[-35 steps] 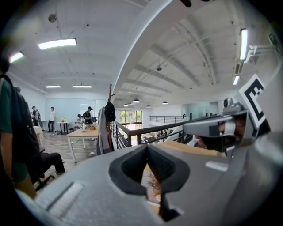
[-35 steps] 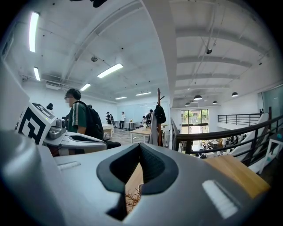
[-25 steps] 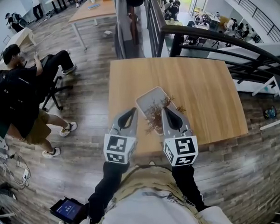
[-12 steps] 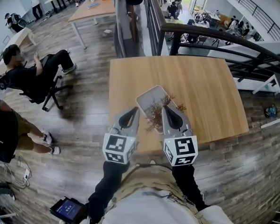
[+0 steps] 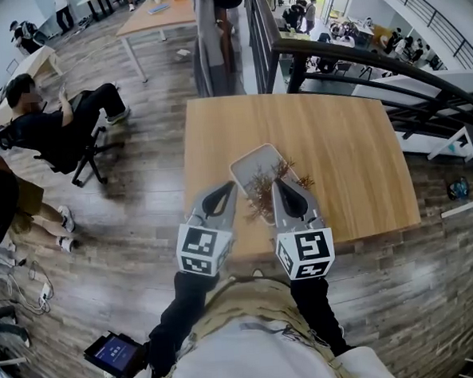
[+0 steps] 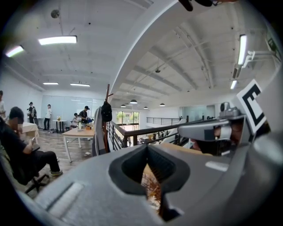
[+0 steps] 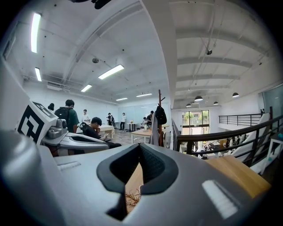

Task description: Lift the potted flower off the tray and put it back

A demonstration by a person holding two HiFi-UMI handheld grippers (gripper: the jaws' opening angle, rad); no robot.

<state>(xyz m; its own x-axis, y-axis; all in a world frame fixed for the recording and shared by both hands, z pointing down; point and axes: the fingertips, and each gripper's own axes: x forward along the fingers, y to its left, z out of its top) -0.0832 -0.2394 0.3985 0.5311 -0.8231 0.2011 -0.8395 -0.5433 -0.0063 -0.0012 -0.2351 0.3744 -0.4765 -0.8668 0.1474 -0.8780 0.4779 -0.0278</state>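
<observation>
A white tray [image 5: 253, 162] lies on the near part of the wooden table [image 5: 337, 138], and a potted flower [image 5: 261, 192] with dry brown twigs stands in it. My left gripper [image 5: 223, 190] hangs just left of the flower and my right gripper [image 5: 282, 184] just right of it, both near the table's front edge. Both are shut with nothing between their jaws. In the left gripper view, brown twigs [image 6: 152, 187] show through the gap behind the closed left gripper [image 6: 147, 146]. The right gripper view shows a few twigs [image 7: 131, 198] below the closed right gripper [image 7: 140, 145].
A black stair railing [image 5: 356, 57] runs past the table's far and right sides. A person sits on a chair [image 5: 53, 131] to the left, and another stands at the left edge [image 5: 2, 202]. A tablet [image 5: 115, 353] lies on the wood floor near my feet.
Both grippers and the flower have stayed still. The standing person in dark clothes at the left has walked further left, out toward the frame's edge.
</observation>
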